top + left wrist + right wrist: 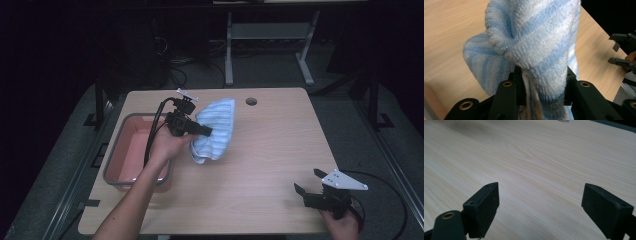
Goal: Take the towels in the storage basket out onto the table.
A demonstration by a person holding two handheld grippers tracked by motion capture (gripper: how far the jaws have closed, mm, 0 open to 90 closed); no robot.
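The table (260, 165) is pale wood with a small round hole (251, 101) near its top edge. Around it the room is dark, with a grey floor (265, 70). At the table's left sits a pink tub (131, 150). The left gripper (202, 131) pinches a blue striped towel (216, 125) at the middle of the frame, just right of the tub. The right gripper (307, 181) is spread wide at lower right.

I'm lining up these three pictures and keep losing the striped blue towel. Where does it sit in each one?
High view: the striped blue towel hangs left of centre, pinched in the left claw, beside the pink tub.
Left gripper view: it fills the middle, clamped between the jaws.
Right gripper view: not in it.
Shared landmark: the wooden table.
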